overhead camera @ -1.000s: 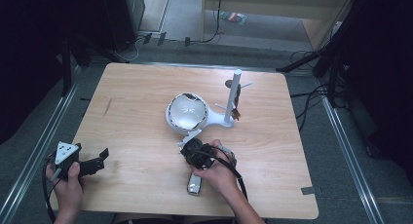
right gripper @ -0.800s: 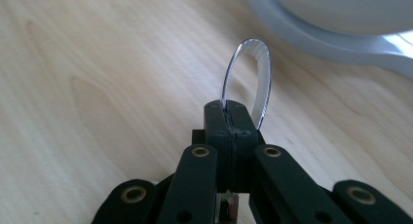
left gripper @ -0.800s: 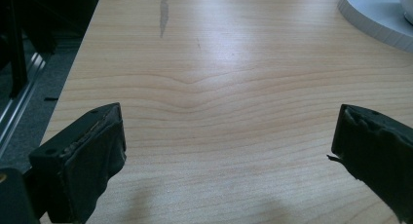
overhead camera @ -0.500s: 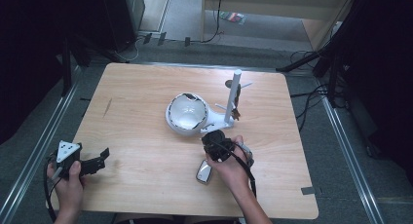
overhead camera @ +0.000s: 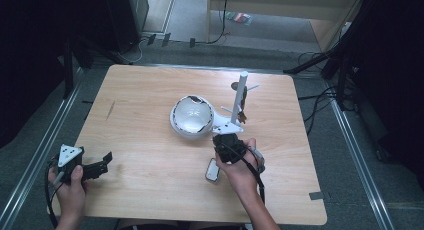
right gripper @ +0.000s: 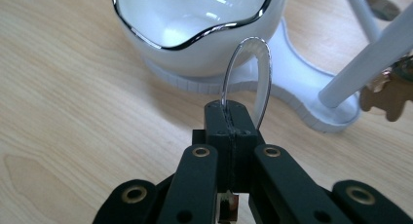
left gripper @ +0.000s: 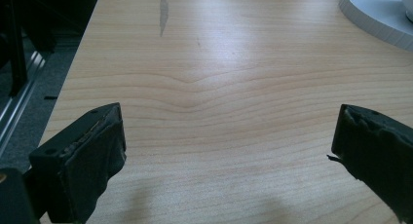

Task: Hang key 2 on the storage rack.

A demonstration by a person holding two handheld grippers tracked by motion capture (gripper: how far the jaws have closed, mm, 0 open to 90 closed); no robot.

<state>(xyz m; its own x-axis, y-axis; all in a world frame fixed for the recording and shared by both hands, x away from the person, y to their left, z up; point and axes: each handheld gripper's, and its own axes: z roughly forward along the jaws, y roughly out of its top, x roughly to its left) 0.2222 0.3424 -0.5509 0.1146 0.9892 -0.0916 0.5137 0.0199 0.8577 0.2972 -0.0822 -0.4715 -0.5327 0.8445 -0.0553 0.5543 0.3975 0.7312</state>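
A clear, thin curved band point(right gripper: 260, 63) loops up out of my right gripper point(right gripper: 233, 114), whose jaws are shut on its ends. That gripper point(overhead camera: 227, 142) hovers just in front of the white bowl with a silver rim point(overhead camera: 191, 115) and the flat base of the white peg stand point(overhead camera: 240, 97). In the right gripper view the bowl point(right gripper: 195, 19) is close ahead and the stand's post point(right gripper: 370, 63) rises at the right. My left gripper point(overhead camera: 102, 162) rests open near the table's front left corner, with nothing between its jaws point(left gripper: 229, 151).
A brown pendant point(right gripper: 389, 95) hangs from the stand. The wooden table point(overhead camera: 140, 100) has a dark streak point(left gripper: 163, 12) toward its left side. Metal rails and cables run along the floor on both sides.
My right hand has moved right and away from the front edge, toward the stand's base, still shut on the clear band. The left hand has stayed put.
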